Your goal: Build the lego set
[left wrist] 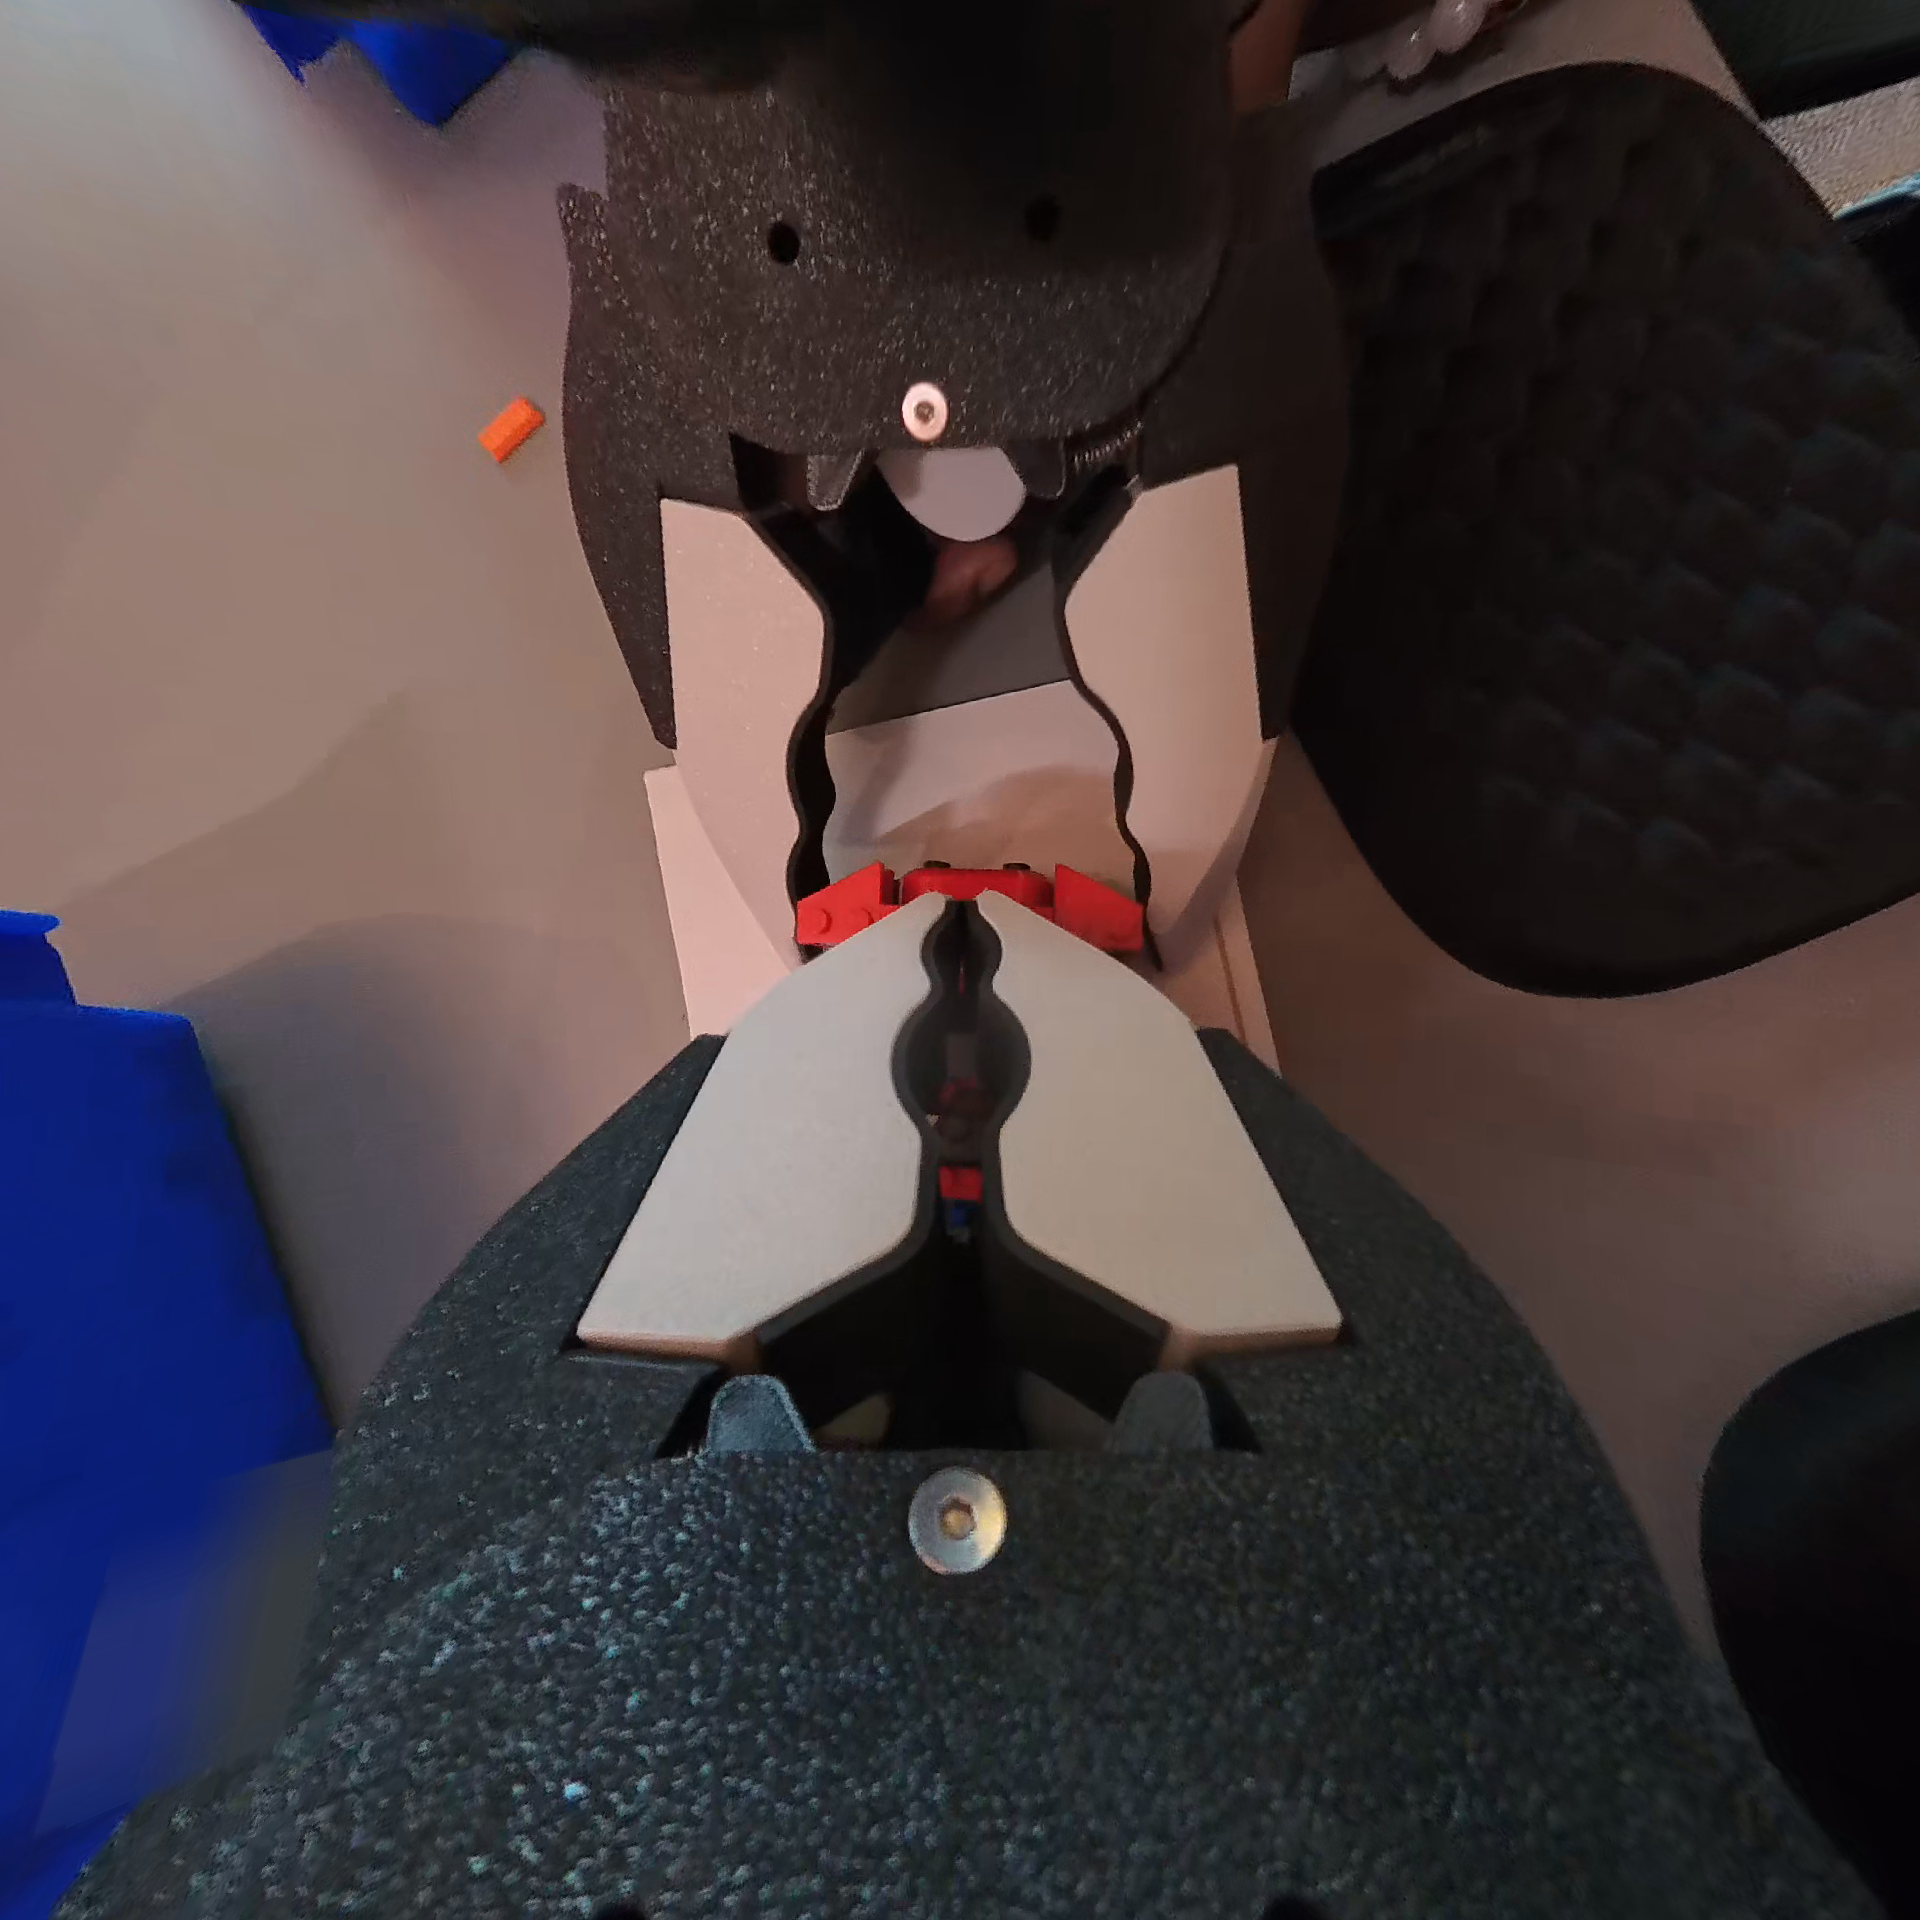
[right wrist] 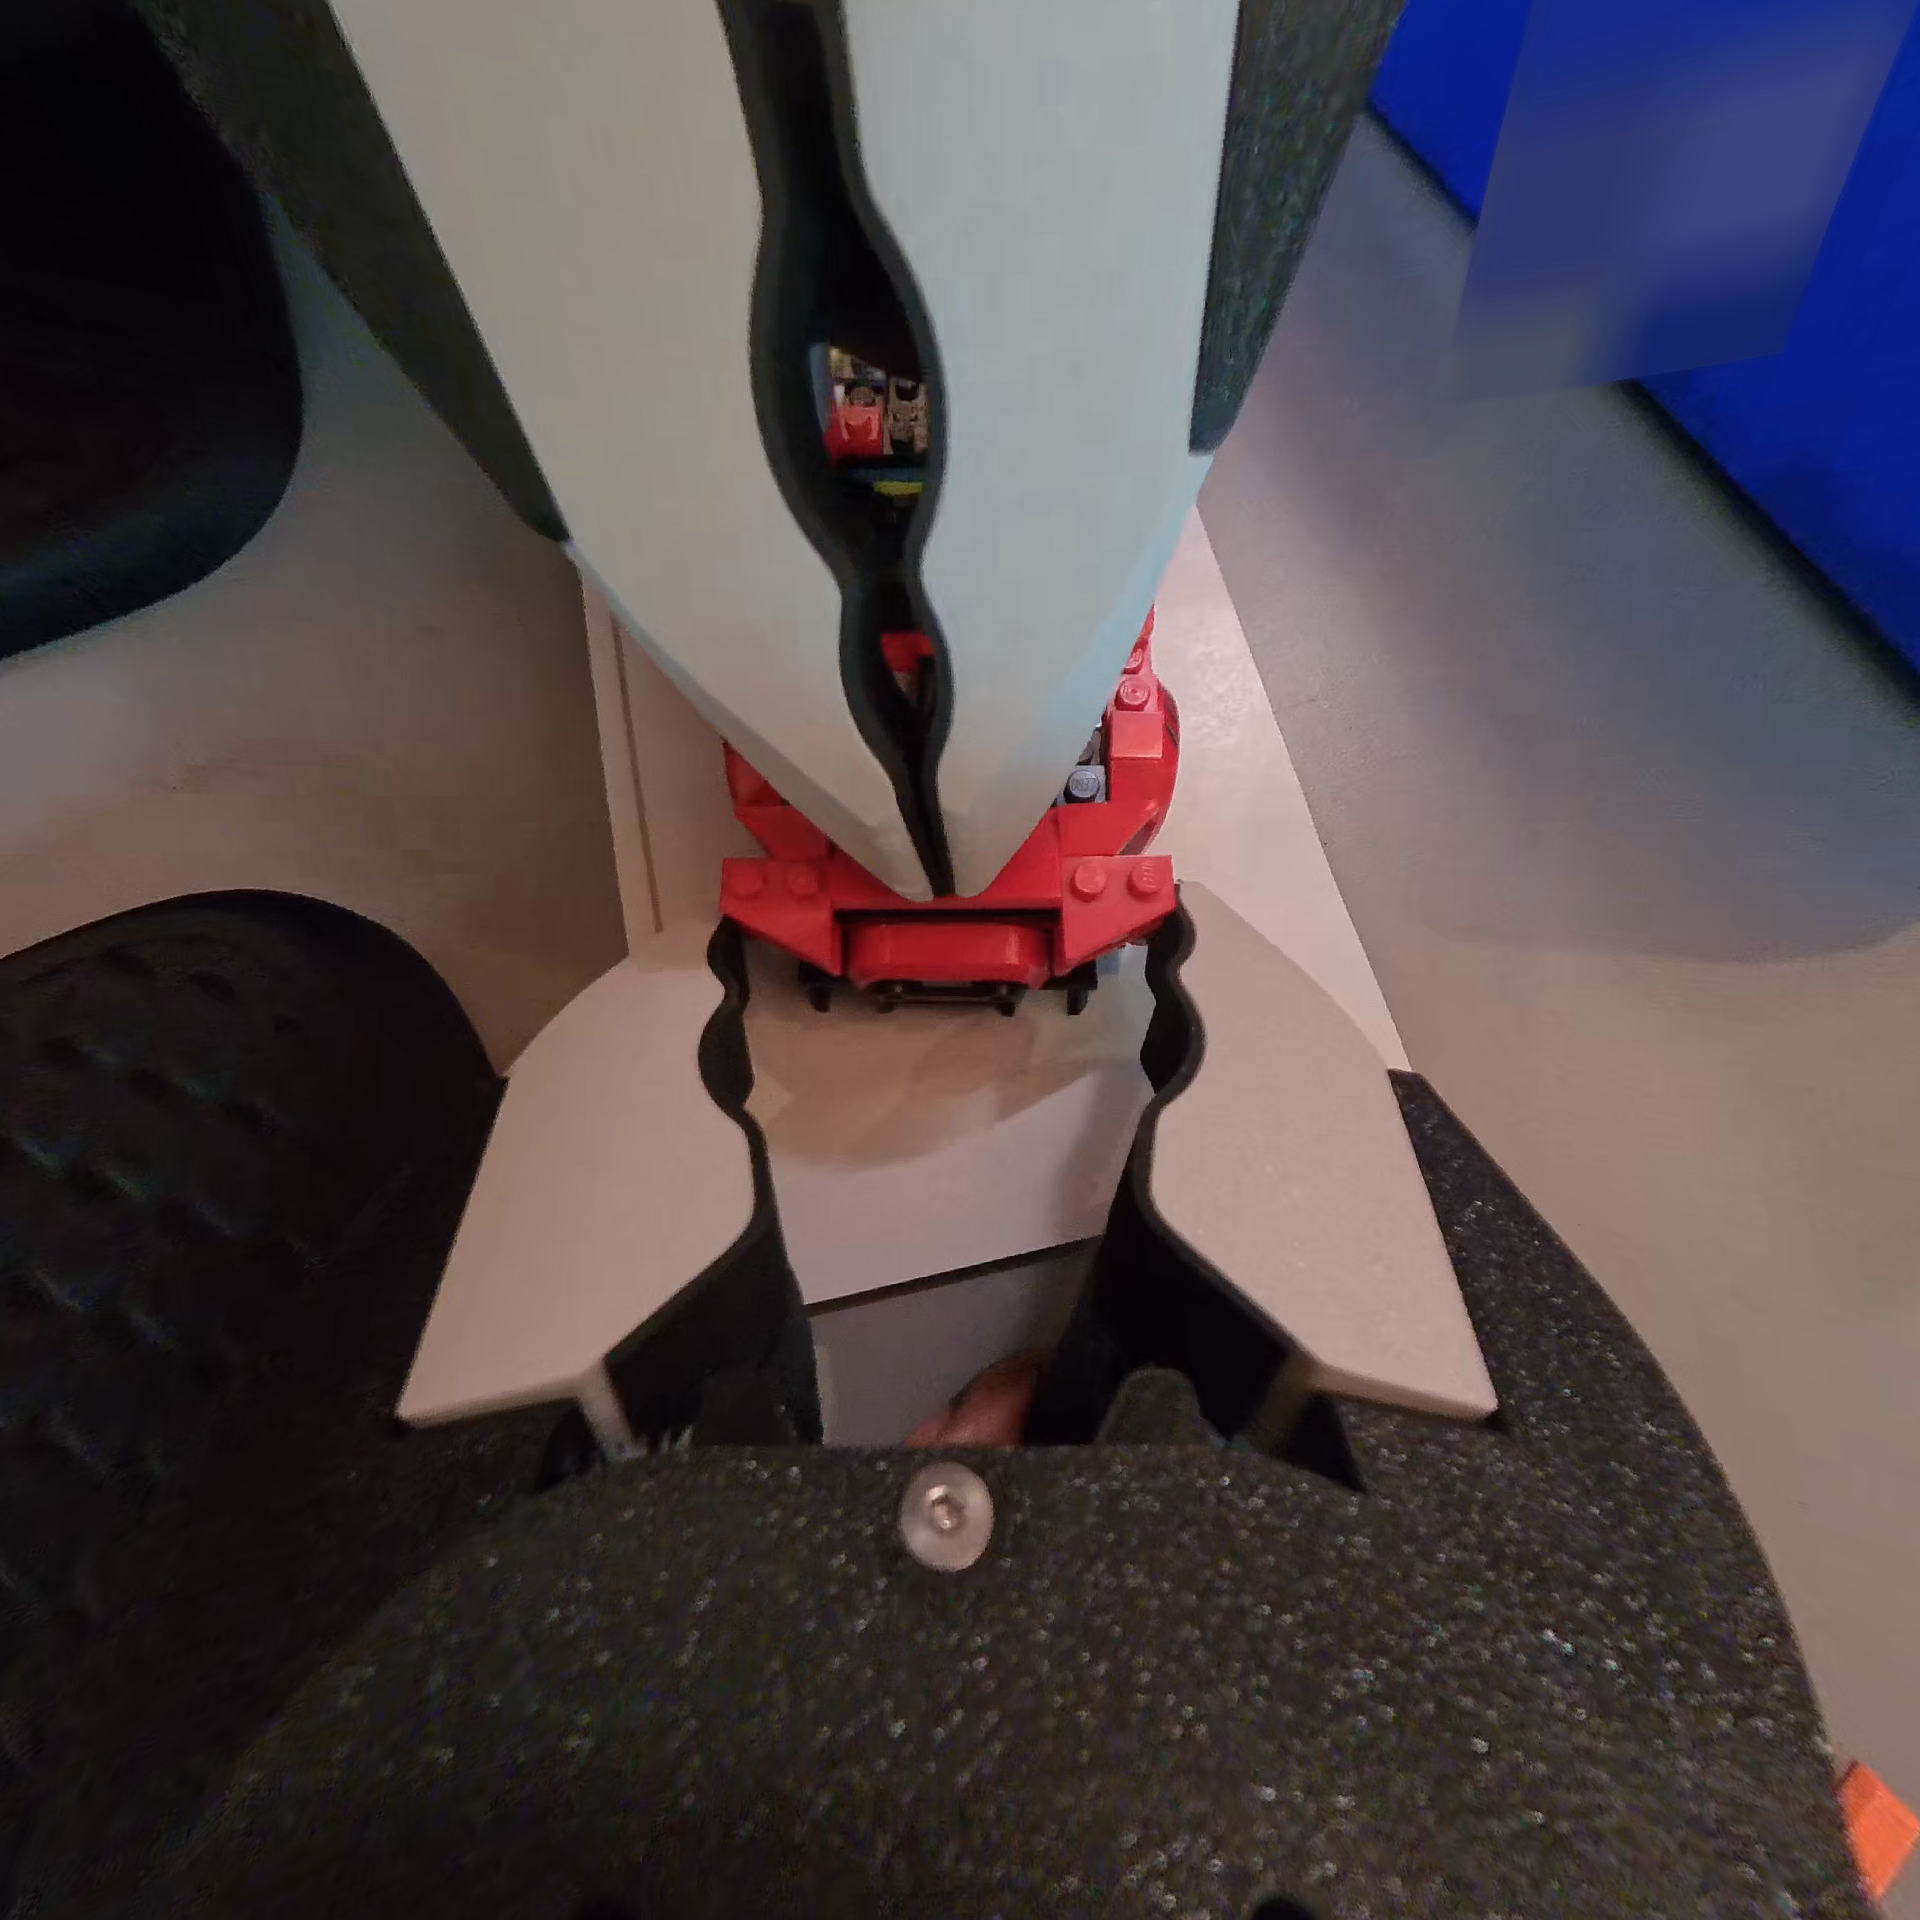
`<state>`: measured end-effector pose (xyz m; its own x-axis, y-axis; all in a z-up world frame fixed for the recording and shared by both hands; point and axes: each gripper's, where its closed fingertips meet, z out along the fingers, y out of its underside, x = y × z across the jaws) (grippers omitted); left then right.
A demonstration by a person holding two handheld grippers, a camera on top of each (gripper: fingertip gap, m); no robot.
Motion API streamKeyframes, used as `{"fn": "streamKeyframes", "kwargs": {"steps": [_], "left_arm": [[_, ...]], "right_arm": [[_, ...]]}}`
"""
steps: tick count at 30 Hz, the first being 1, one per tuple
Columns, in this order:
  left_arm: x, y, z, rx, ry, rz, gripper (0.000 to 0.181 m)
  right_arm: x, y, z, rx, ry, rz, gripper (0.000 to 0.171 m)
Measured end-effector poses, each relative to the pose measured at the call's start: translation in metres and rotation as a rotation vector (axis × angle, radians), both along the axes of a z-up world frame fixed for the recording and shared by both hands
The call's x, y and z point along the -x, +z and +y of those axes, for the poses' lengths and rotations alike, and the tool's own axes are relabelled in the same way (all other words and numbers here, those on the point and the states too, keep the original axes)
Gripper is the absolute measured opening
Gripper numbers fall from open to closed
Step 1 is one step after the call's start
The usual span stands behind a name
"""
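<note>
**Two claws meet nose to nose over the red model**

The red lego model (right wrist: 945, 925) sits on a white sheet (right wrist: 935, 1195) squarely between the two claws, which face each other along one line. From the right gripper (right wrist: 951, 966) the model lies straight ahead, just past its fingertips; its broad front end faces the claw, so its long axis seems to run away from it, under the other tool. The right fingers are spread wide — one tip just beside each front corner of the model, with the width of that end between them; whether they touch it cannot be told.

The left gripper (left wrist: 961, 914) comes from the opposite side and lies over the model's length. Its fingers are pressed together to a narrow slit, tips down at the model's front edge. Red and dark parts show through the gaps between the fingers, but whether they pinch a small piece or merely press on the top cannot be told.

Judged from this, the next move turns on that shared axis: the right claw would need only to close across the front to brace the model — it is the one placed to grip.

An orange brick (left wrist: 511, 428) lies on the table well off to the left claw's left.
</note>
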<state>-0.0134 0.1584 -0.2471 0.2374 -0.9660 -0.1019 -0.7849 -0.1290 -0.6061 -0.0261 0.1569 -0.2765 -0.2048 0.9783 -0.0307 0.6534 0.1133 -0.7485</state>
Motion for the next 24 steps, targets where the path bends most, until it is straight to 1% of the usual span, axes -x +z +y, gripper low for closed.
{"fn": "streamKeyframes", "kwargs": {"steps": [9,13,14,15,17,19,21,24], "left_arm": [[-0.001,-0.002,-0.007,0.036,-0.01,0.108,0.0],[-0.012,-0.017,-0.009,0.051,-0.038,0.119,0.0],[-0.009,-0.014,-0.008,0.042,-0.036,0.131,0.0],[-0.009,-0.002,-0.005,0.015,-0.033,0.094,0.0],[-0.012,0.033,-0.005,-0.009,-0.034,-0.046,0.0],[0.004,0.047,0.005,-0.071,0.008,-0.023,0.0],[0.009,0.046,0.002,-0.058,0.009,-0.035,0.0],[0.007,0.026,-0.001,-0.062,0.003,-0.032,0.0]], "right_arm": [[0.0,0.0,0.0,-0.001,-0.001,0.0,0.075],[0.003,0.0,-0.006,0.003,0.019,0.002,0.074],[0.003,0.001,-0.006,0.011,0.019,0.001,0.074],[0.002,0.001,-0.005,0.011,0.021,0.0,0.074],[0.0,0.001,-0.003,0.015,0.017,0.001,0.074],[0.0,0.001,-0.001,0.019,0.016,0.0,0.074],[-0.001,0.001,-0.001,0.013,0.015,0.0,0.074],[-0.001,0.001,-0.001,0.011,0.011,0.001,0.074]]}}
